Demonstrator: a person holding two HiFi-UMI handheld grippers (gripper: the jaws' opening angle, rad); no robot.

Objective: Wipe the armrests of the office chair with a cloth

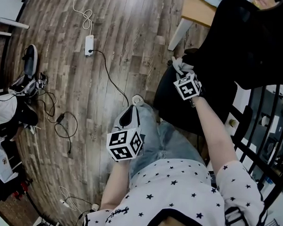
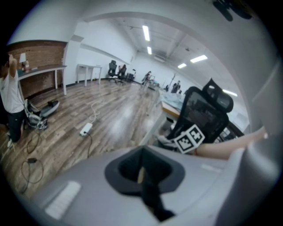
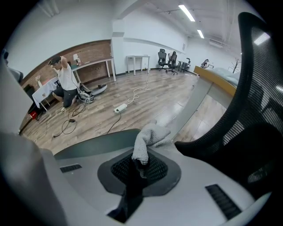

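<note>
Right gripper view: right gripper [image 3: 139, 164] pinches cloth [image 3: 149, 137] beside office chair [image 3: 252, 110], ready for wiping | left gripper [image 2: 142, 175] pressed together, empty.

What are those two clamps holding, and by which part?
The right gripper pinches the grey cloth by one bunched end. The left gripper is shut on nothing.

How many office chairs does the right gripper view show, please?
3. A black mesh chair is close at the right; a second chair and a third chair stand side by side far back in the room. Others may be hidden.
</note>
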